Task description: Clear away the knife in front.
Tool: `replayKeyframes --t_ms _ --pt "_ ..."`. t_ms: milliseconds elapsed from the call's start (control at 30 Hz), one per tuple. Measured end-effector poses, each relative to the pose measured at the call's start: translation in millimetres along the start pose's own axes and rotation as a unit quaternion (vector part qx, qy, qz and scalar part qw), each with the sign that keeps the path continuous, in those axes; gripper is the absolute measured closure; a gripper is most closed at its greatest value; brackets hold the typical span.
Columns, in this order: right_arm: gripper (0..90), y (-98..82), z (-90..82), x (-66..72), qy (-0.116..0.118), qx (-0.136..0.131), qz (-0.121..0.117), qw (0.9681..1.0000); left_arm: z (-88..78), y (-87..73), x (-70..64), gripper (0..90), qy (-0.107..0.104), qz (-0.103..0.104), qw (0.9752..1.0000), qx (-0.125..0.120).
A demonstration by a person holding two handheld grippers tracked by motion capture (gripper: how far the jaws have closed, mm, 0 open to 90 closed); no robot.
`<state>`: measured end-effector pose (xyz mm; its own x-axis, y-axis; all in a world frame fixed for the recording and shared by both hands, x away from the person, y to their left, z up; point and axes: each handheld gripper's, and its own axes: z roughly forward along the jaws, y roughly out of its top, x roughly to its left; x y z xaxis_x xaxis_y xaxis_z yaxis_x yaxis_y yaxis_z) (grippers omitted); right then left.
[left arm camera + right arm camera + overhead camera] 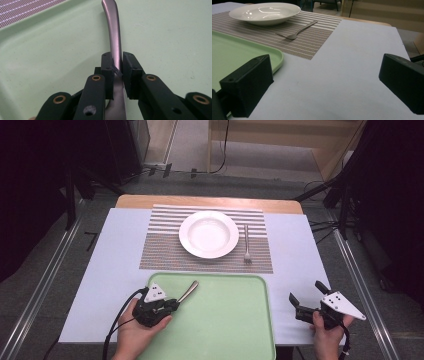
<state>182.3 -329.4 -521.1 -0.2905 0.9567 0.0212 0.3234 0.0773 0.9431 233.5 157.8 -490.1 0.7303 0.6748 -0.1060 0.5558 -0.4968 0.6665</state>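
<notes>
A metal knife [189, 291] lies slantwise over the far left part of the green tray [225, 320], its handle pointing away from me. My left gripper [175, 304] is shut on it. In the left gripper view the two pads press the knife [113, 32] from both sides where handle meets blade, at the left gripper [117, 62], low over the tray [162, 30]. My right gripper [306, 291] rests on the table to the right of the tray, open, with nothing between its jaws. In its own view the right gripper [327, 72] frames bare tabletop.
A white deep plate [208, 234] sits on a striped placemat [165, 250] beyond the tray, with a fork [246, 245] to its right. The right gripper view shows the plate [264, 12], fork [297, 32] and tray corner [232, 50]. Stands and cables flank the table.
</notes>
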Motion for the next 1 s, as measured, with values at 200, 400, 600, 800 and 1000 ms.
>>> replayKeyframes --t_ms 200,400,600,800,1000 --pt "0.0 0.0 0.0 0.0 -0.001 0.0 0.0 1.0 1.4 -3.5 -6.5 78.6 0.016 0.008 0.9997 0.014" --pt "0.0 0.0 0.3 0.1 0.0 0.0 0.0 1.0 1.4 -4.4 -13.6 78.5 0.017 0.024 0.9992 0.027" --pt "0.0 -0.1 0.1 0.1 -0.002 0.0 0.0 1.0 2.0 0.6 -12.4 71.2 0.016 0.04 0.9987 0.027" --pt "0.0 -0.2 0.6 0.2 -0.004 -0.001 -0.001 1.0 5.9 19.7 -15.4 77.6 -0.001 0.066 0.9978 0.009" --pt "0.0 -0.3 0.8 0.3 -0.004 0.0 -0.003 1.0 27.3 33.4 -26.0 85.5 -0.019 0.091 0.9955 0.018"
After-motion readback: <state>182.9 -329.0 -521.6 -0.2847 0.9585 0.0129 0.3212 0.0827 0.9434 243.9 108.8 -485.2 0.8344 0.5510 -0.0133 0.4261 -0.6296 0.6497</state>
